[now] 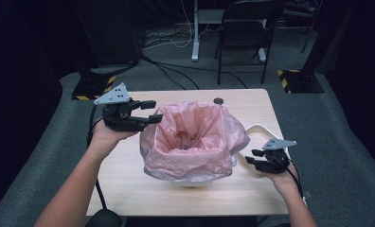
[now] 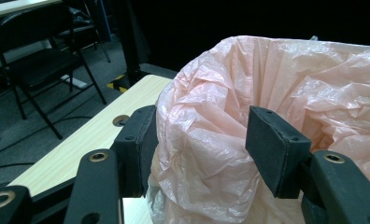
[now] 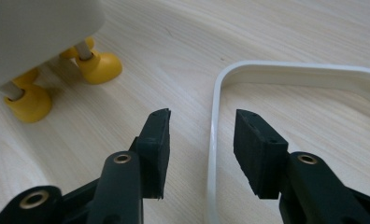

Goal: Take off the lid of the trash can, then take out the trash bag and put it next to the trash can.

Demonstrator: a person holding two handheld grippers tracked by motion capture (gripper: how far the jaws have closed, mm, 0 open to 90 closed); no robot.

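Note:
A pink plastic bag (image 1: pixel 190 137) lines a white bin (image 3: pixel 33 32) that stands mid-table on yellow feet (image 3: pixel 99 65). My left gripper (image 1: pixel 151 111) is at the bag's left rim, open. In the left gripper view the crumpled bag (image 2: pixel 267 93) bulges just beyond the left gripper (image 2: pixel 199 126), and the inner pad faces are bare. A white rounded ring frame (image 1: pixel 259 127) lies flat on the table to the right of the bin. My right gripper (image 1: pixel 251 157) hovers low over its near side, open. The frame's rim (image 3: pixel 286 70) runs under the gap of the right gripper (image 3: pixel 202 121), untouched.
The light wooden table (image 1: pixel 129 189) has a cable hole (image 1: pixel 218 100) at its far edge. Beyond it a black folding chair (image 1: pixel 247 28) stands on grey carpet with cables, and yellow-striped stand bases (image 1: pixel 297 80) sit at both sides.

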